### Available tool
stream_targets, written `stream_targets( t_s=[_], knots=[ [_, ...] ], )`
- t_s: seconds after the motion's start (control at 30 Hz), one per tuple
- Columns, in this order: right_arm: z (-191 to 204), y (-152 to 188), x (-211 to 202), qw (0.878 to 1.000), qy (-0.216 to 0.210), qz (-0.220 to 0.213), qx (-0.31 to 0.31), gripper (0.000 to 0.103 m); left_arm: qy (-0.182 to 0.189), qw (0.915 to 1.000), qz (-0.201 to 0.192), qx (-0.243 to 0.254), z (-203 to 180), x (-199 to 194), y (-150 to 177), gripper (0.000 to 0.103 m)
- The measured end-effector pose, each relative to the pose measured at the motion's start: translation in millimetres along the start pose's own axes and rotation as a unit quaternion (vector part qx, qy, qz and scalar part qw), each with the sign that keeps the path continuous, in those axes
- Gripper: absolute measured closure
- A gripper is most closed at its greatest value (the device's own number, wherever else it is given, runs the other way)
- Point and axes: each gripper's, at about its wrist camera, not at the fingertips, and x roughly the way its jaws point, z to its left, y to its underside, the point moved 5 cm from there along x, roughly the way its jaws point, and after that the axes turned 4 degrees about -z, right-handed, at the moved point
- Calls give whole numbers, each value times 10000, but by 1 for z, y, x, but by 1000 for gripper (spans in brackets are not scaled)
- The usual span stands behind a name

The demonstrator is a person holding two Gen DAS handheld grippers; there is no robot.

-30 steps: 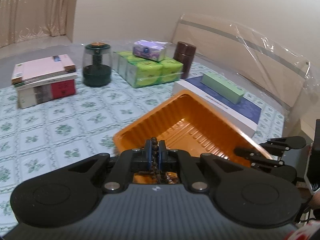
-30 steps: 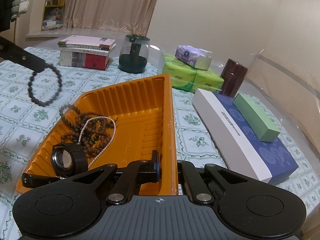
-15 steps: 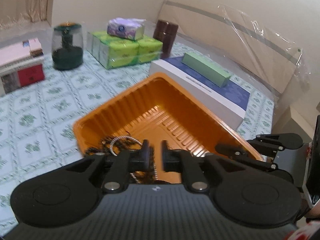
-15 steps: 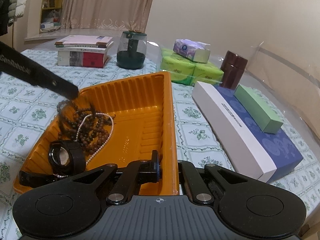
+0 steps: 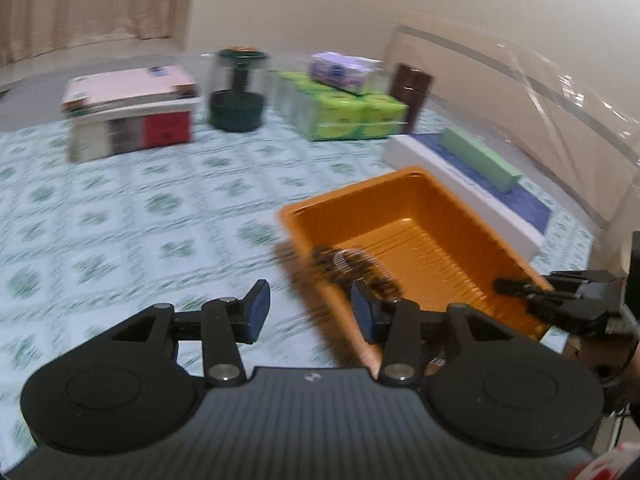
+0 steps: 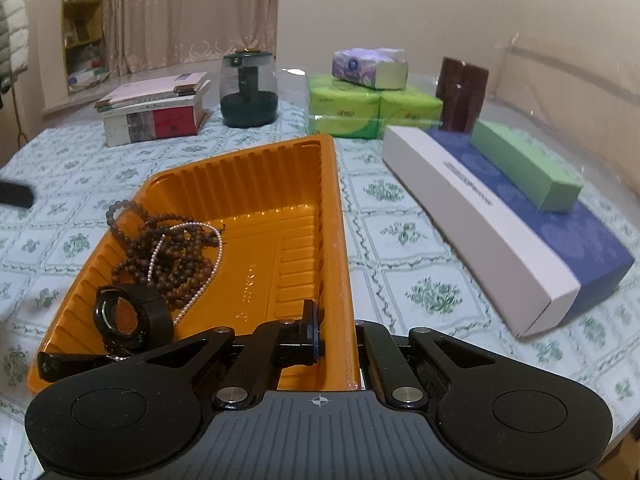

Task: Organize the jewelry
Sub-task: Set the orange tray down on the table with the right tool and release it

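No text can be read with certainty in either view. The long white and blue box (image 6: 480, 216), near the right edge of the table (image 6: 400, 240), carries a line of small dark print along its white side, too small to read. The red cover of the lower book (image 6: 172, 120), at the far left, shows faint print that stays unreadable. The green tissue packs (image 6: 360, 110) have small marks, also not legible.

Left gripper (image 5: 306, 312) above floral tablecloth (image 5: 120, 216).
Jaws opening, nothing between; blurred beads (image 5: 352, 264) lie in orange tray (image 5: 424, 220) beside it.
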Motion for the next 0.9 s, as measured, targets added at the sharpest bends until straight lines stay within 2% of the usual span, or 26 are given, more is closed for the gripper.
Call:
stream_targets(
  t_s=[0.1,0.27,0.33,0.4,0.43,0.5,0.7,0.8,0.9],
  knots=[
    [-5,3,-1,9998,-130,-43,165,99,-263,9996,-37,-139,18,-18,14,57],
    [-19,8,0,9967,-365,-35,723,98,-603,9975,-31,-377,39,-45,42,38],
    [-24,10,-2,9936,-475,-16,1029,84,-713,9966,-42,-408,44,-55,52,35],
    [-28,10,-7,9901,-612,-99,1257,31,-744,9960,-69,-482,47,-64,61,27],
    [-31,9,-12,9883,-653,-243,1359,26,-744,9958,-94,-526,48,-68,65,21],
    [-35,6,-20,9855,-651,-445,1504,24,-807,9951,-124,-556,49,-75,71,18],
    [-39,-5,-48,9824,-462,-538,1730,24,-1055,9920,-340,-601,45,-95,88,7],
    [-23,-4,-66,9851,-363,-437,1625,23,-1190,9902,-344,-651,41,-100,97,4],
    [5,0,-85,9894,-350,-334,1367,22,-1137,9898,-300,-808,35,-106,107,4]
  ],
)
